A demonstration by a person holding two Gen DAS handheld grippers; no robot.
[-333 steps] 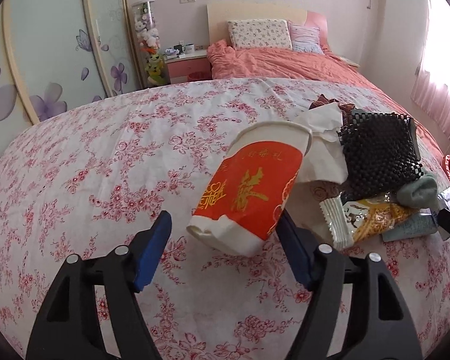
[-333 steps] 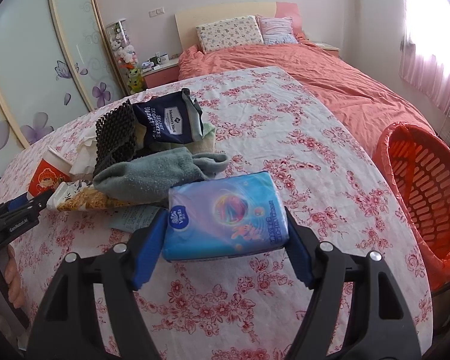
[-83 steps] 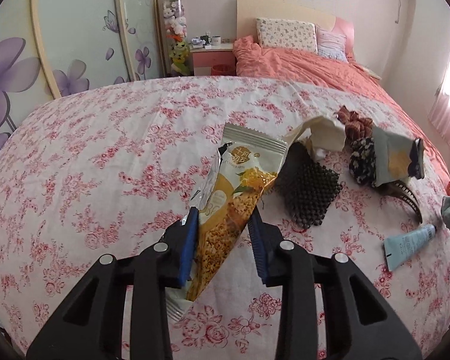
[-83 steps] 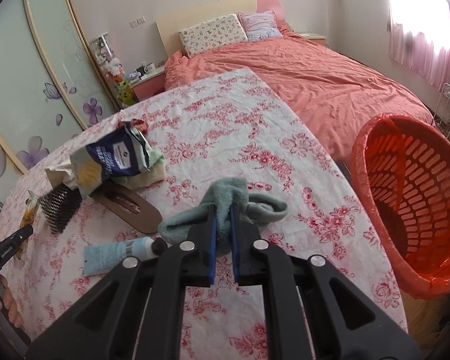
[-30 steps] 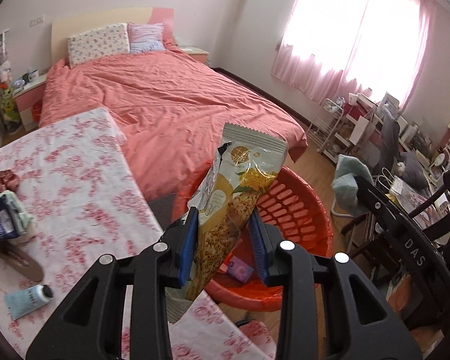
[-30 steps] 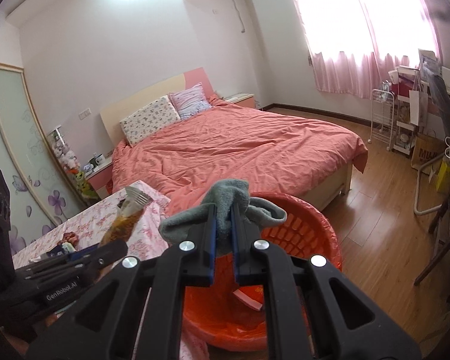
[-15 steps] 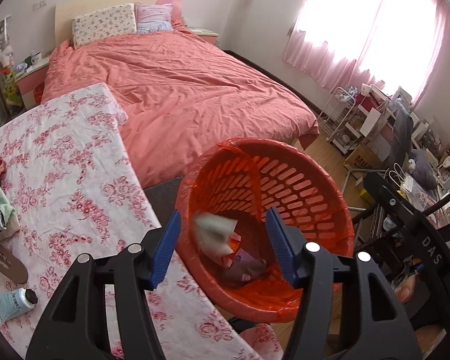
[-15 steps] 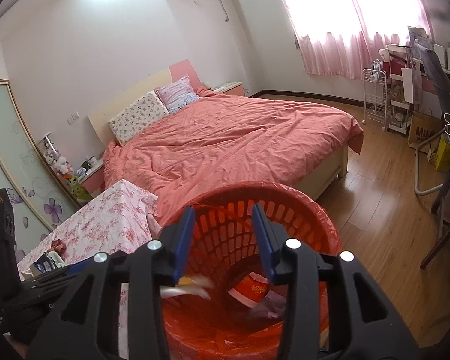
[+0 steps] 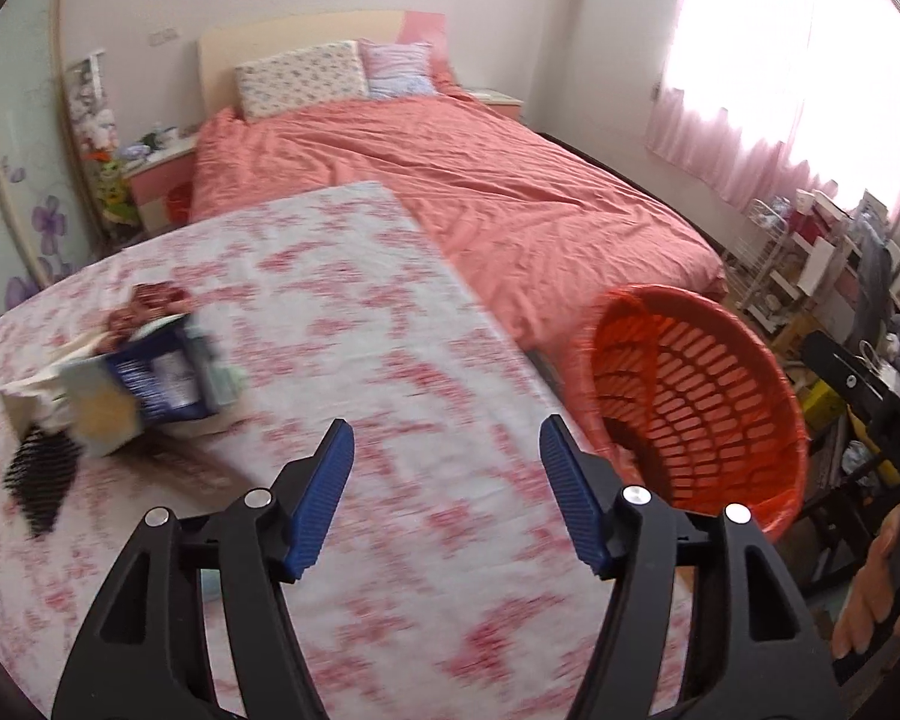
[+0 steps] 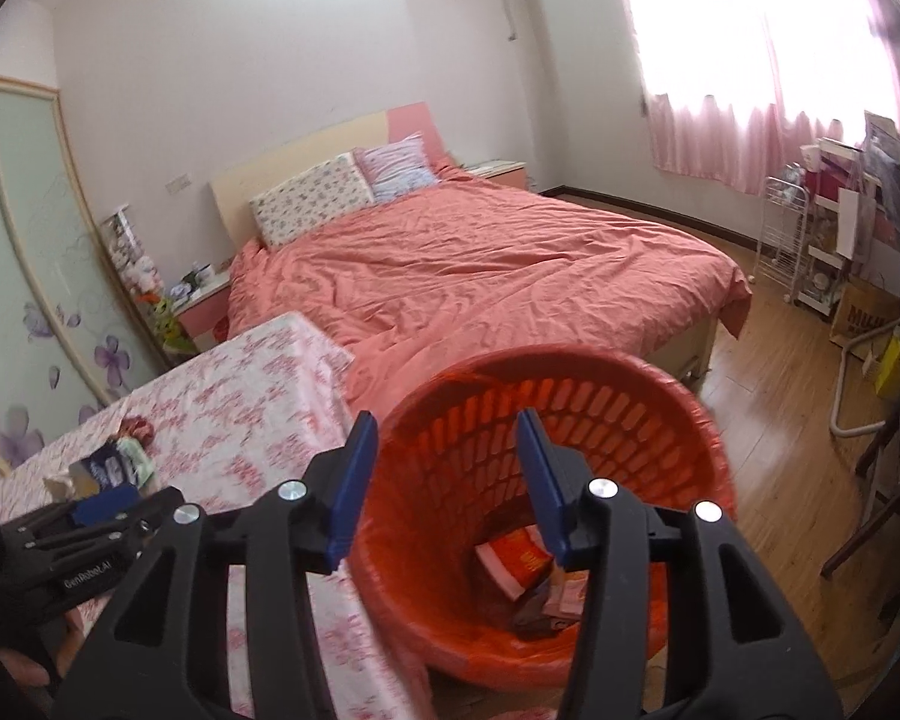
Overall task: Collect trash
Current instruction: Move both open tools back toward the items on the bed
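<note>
Orange plastic basket [image 10: 684, 420] fills the lower centre of the right wrist view, with a red cup [image 10: 513, 561] and wrappers at its bottom. Right gripper [image 10: 447, 480] hangs released above it, holding nothing. Left gripper [image 9: 444, 501] is spread wide and empty over the floral desk [image 9: 330, 276], where a blue bag [image 9: 162, 381] and black mesh [image 9: 45, 477] lie at left.

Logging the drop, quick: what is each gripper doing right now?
Left gripper: open, holding nothing.
Right gripper: open, holding nothing, over the orange basket.
</note>
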